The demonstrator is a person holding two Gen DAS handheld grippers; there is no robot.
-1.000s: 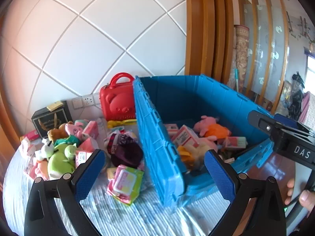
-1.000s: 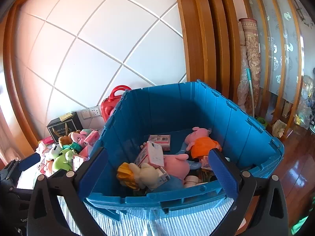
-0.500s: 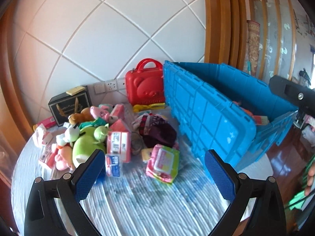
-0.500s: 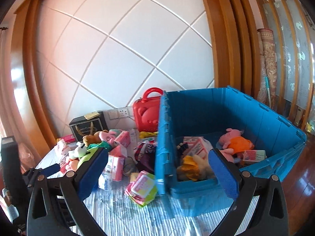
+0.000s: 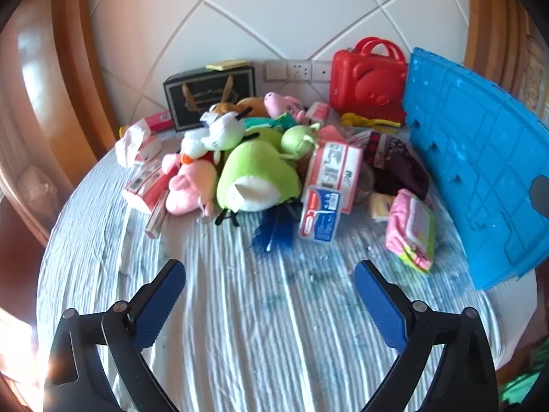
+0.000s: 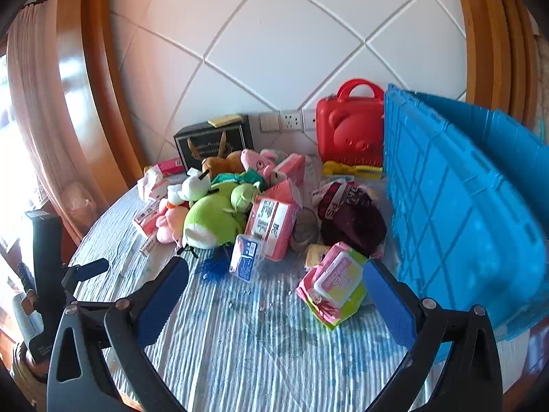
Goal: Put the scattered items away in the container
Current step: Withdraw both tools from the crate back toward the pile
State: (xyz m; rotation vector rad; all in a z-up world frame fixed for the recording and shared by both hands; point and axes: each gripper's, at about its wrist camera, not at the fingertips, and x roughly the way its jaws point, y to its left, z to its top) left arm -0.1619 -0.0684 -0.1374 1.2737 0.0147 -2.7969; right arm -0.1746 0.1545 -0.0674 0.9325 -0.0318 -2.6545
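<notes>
Both your grippers have swung off the blue container (image 5: 480,158) and dropped toward the pile on the striped cloth (image 5: 240,309) — a second ago both views looked into the bin, now only its outer wall shows at the right edge.

Left gripper (image 5: 269,295): jaws wide but just starting to close, nothing between them, pads over bare cloth. Green plush (image 5: 254,175) lies straight ahead and up-frame, a blue-labelled clear box (image 5: 319,214) just right of it, a blue feather (image 5: 274,233) nearest the pads.

Right gripper (image 6: 274,292): jaws wide, empty, touching nothing that I can see. Pink wipes pack (image 6: 334,283) sits just inside its right finger (image 6: 387,305), near the container wall, with its long axis running diagonally from lower left to upper right. This gripper is the nearer of the 2 to the pack, and the pack is the closest item to the bin.

Judgement — the next pick is likely the wipes pack with your right, needing a slight shift right and some wrist roll to close across its short side. Container is to the right of everything; most items are still out on the cloth.
</notes>
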